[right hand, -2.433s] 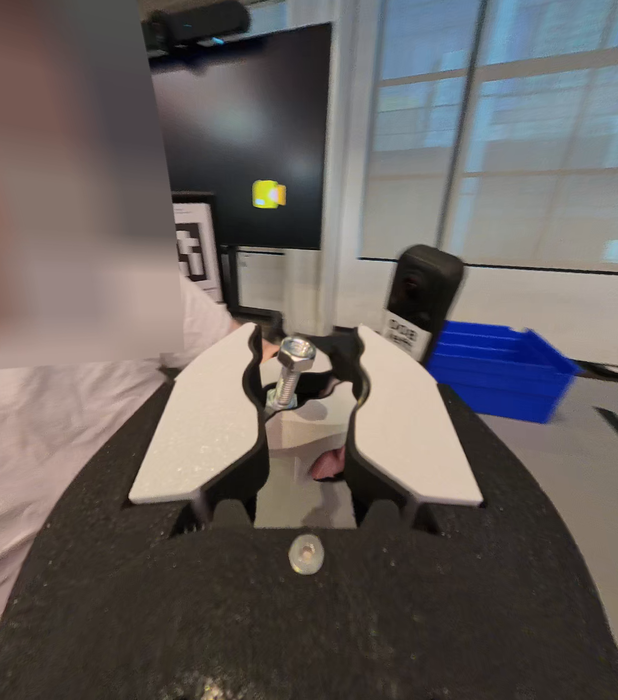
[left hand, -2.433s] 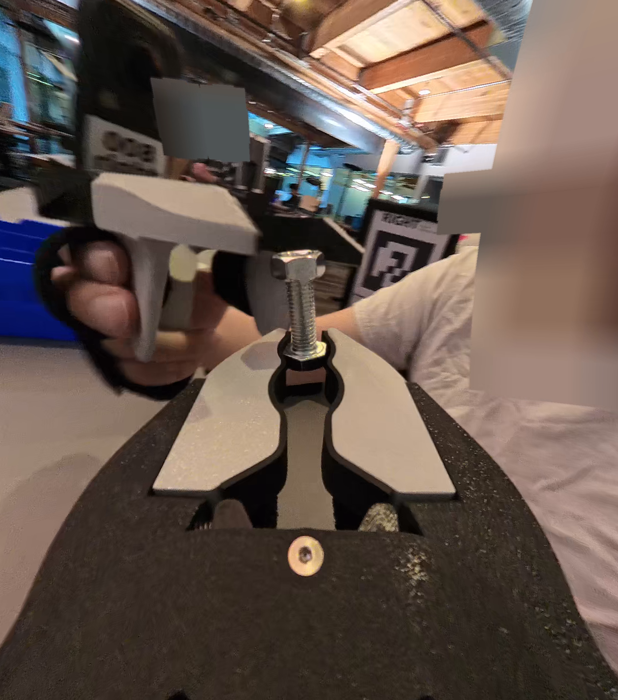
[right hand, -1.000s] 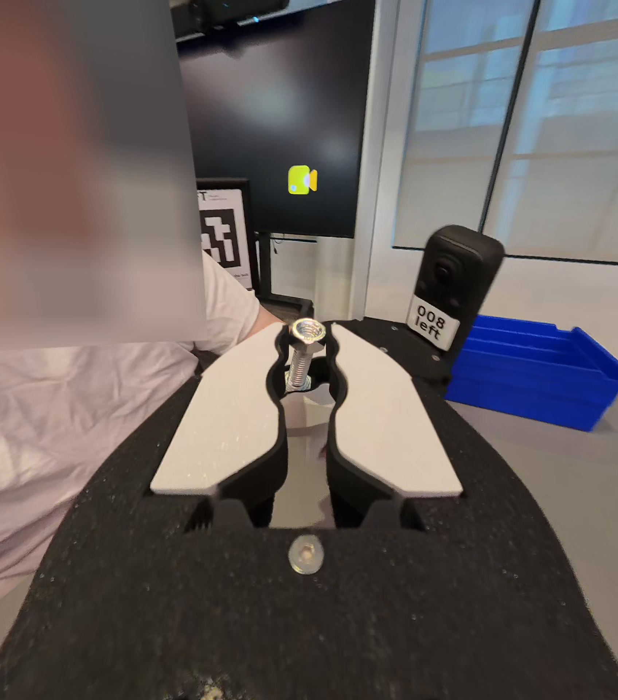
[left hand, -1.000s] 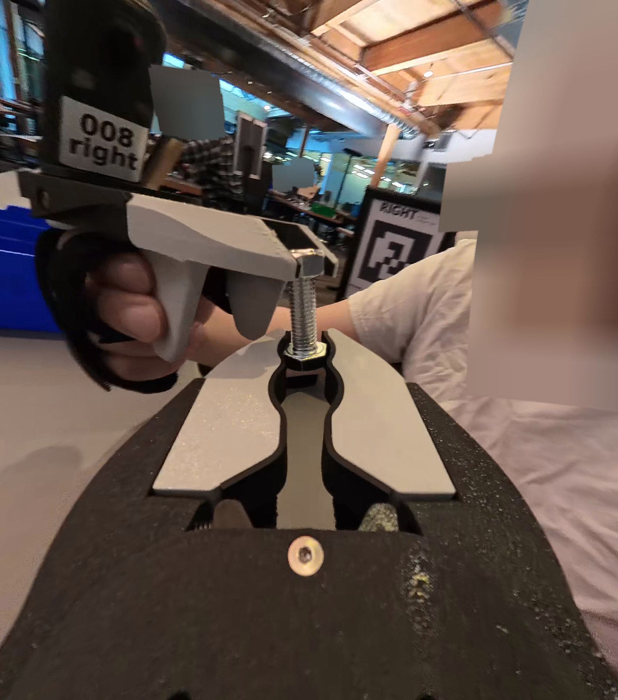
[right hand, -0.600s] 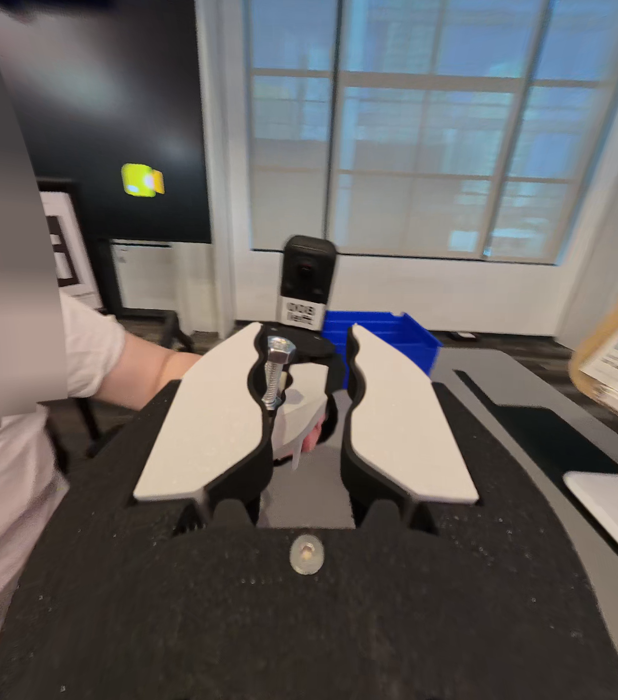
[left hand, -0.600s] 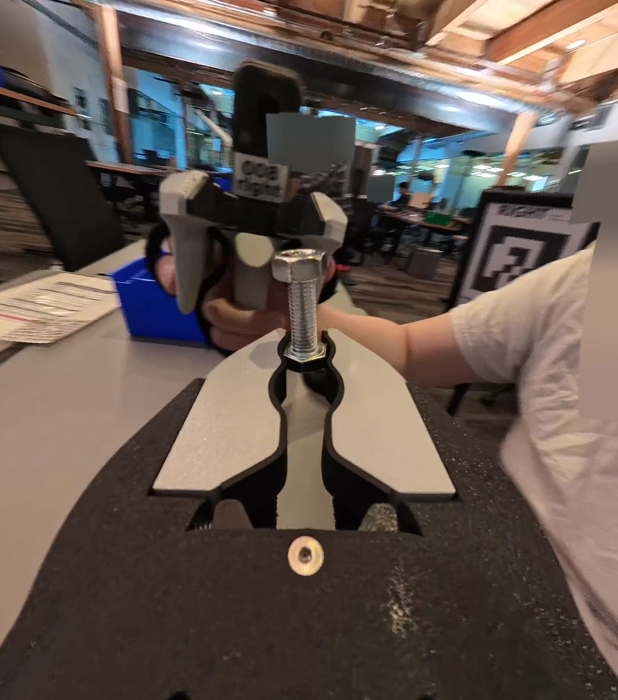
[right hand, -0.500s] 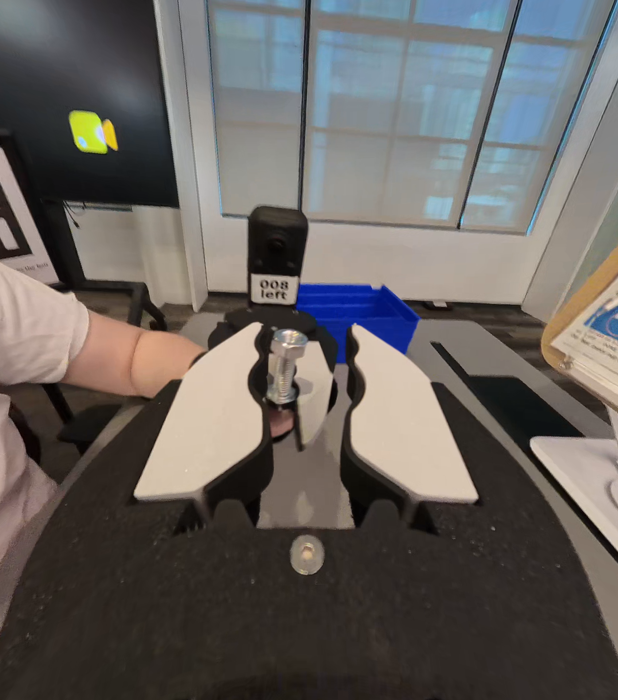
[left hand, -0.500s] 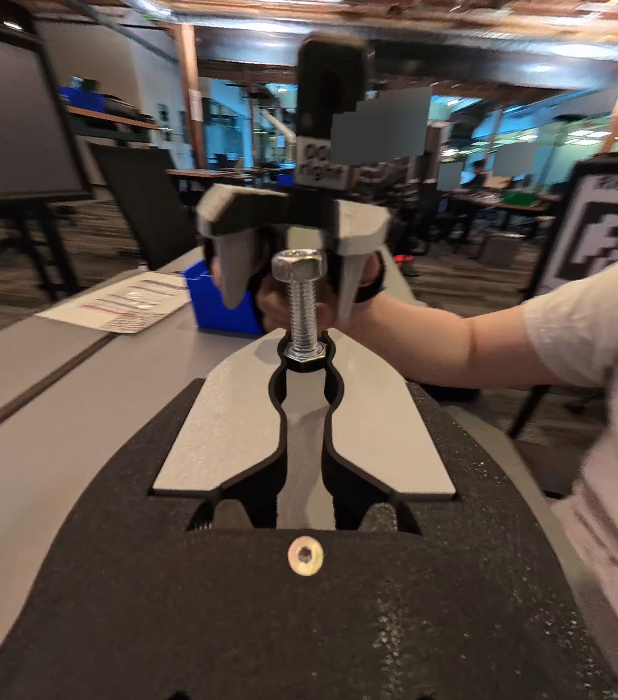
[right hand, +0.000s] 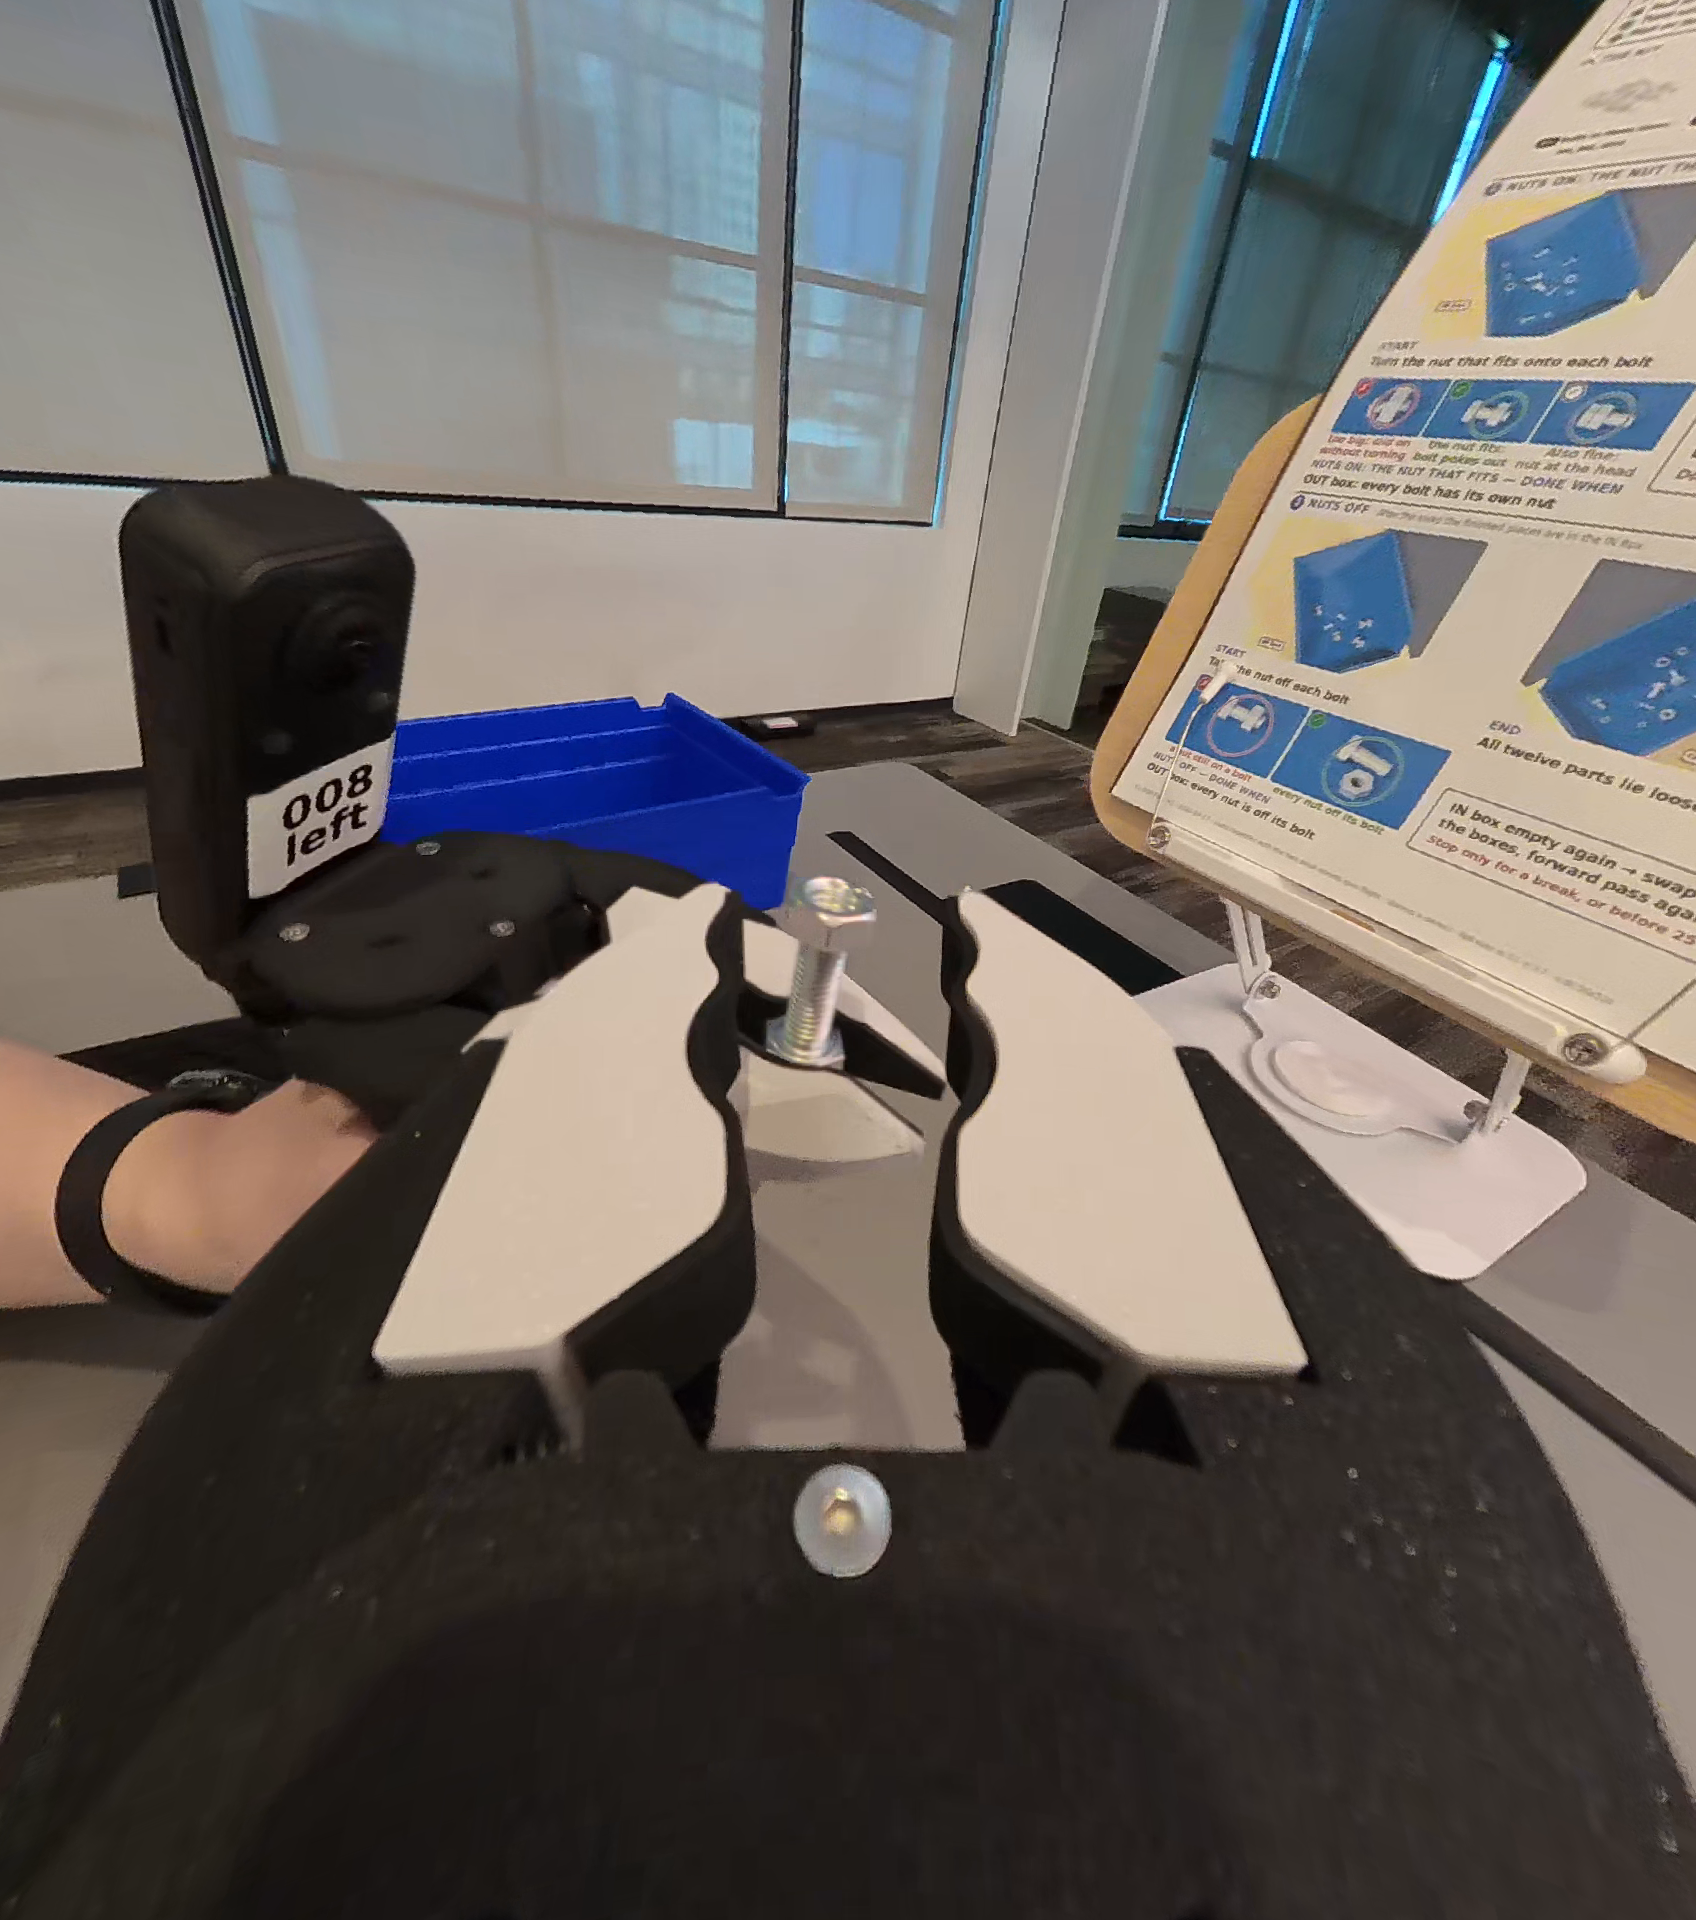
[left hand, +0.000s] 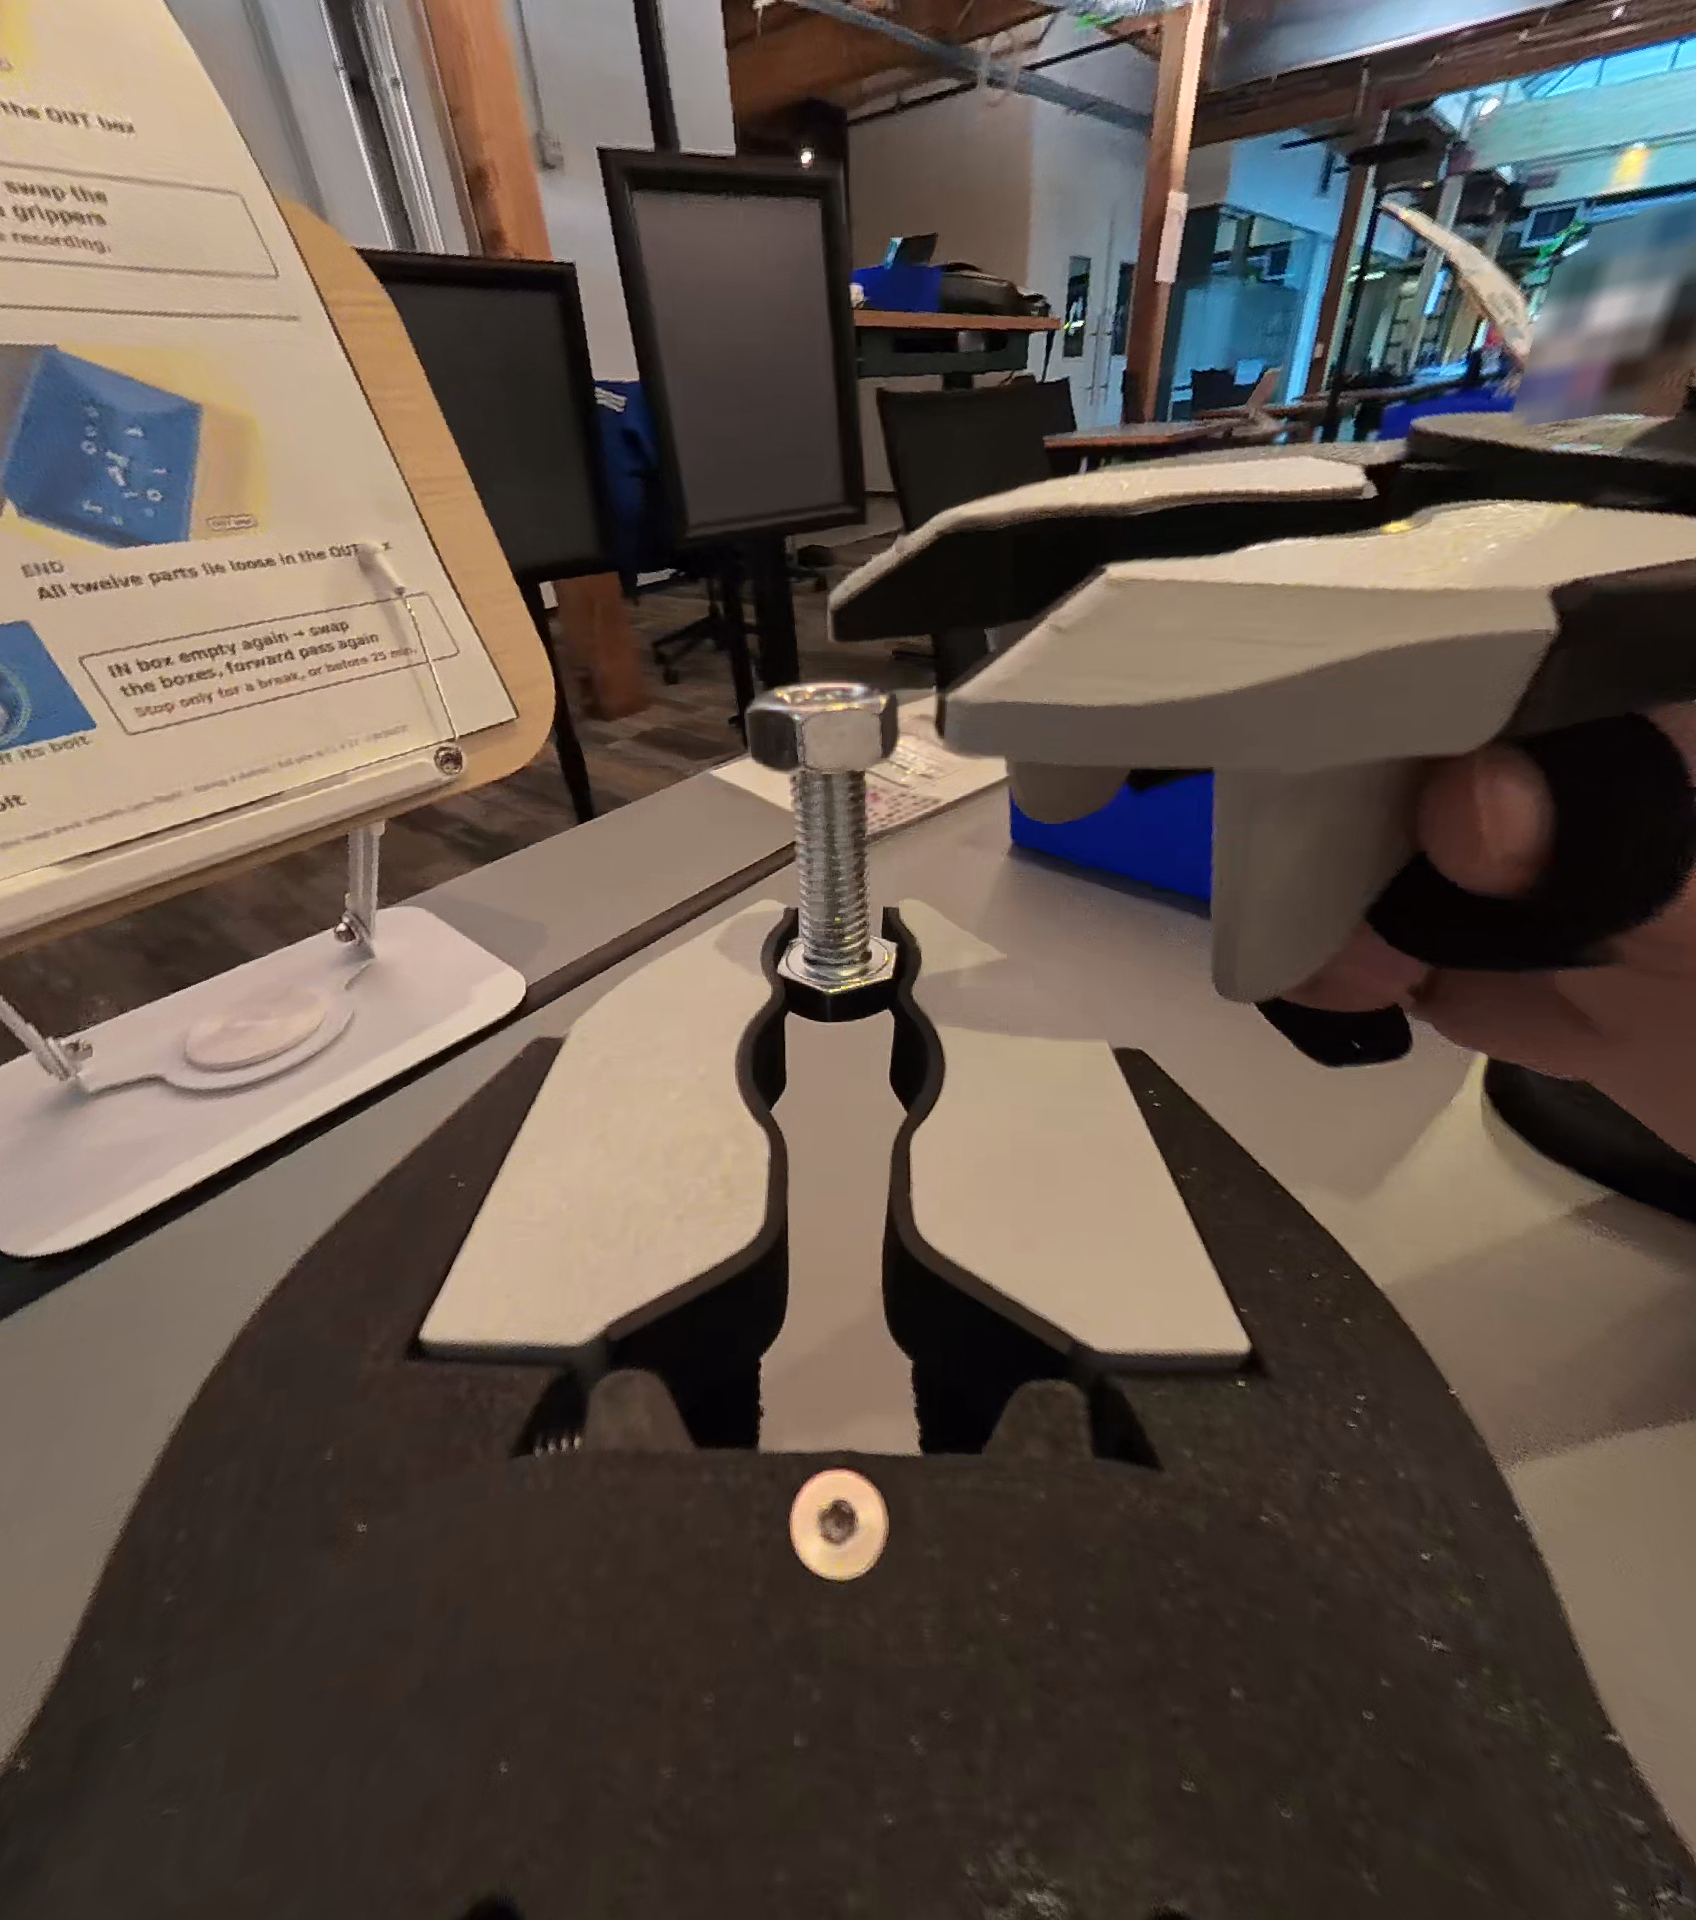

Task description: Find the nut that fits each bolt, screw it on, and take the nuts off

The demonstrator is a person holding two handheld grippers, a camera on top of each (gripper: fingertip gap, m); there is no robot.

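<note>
Left tongs (left hand: 833, 971) clamped on the nut (left hand: 835, 964) at their tips, bolt (left hand: 828, 821) standing upright from it, head uppermost, above the grey bench (left hand: 1083, 956); right tongs (right hand: 839, 997) spread wide, gripping nothing, tips flanking the bolt without contact.

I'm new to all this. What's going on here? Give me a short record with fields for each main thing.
bolt: silver bolt, upright, head on top
nut: nut threaded low on the bolt
left hand-held gripper: left hand-held gripper shut on the nut, holding the bolt up
right hand-held gripper: right hand-held gripper open, fingers either side of the bolt head, not touching
bin: blue bin on the grey table behind
stand: instruction board to one side
</note>
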